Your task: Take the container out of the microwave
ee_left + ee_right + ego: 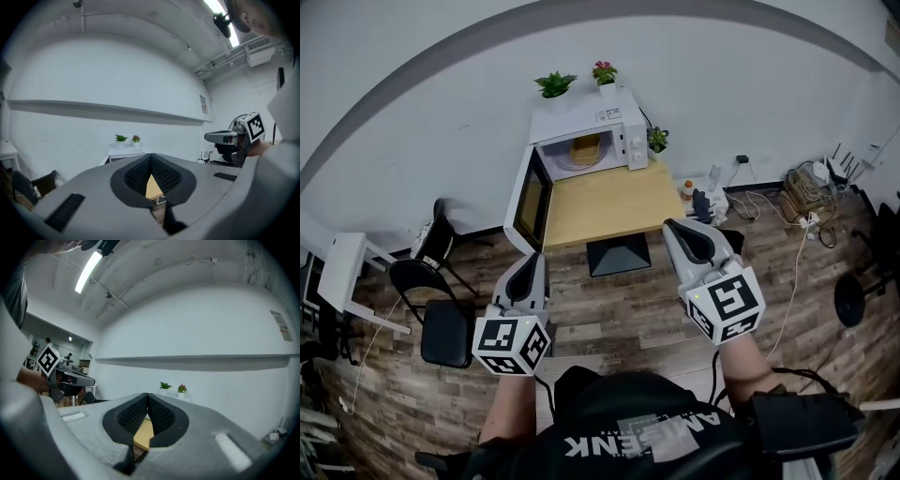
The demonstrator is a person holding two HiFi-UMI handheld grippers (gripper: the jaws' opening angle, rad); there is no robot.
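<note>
Microwave point(591, 141): white, upright at the far end of the wooden table point(600, 204), backed against the wall. Its door point(528, 199) hangs wide open, reaching past the table's left edge as you face it. Container point(586, 148): tan-yellow, low, sitting inside the open cavity. You can't make out finer detail.

Pale letters "ENK" on the person's dark shirt point(623, 442); nothing else legible.
</note>
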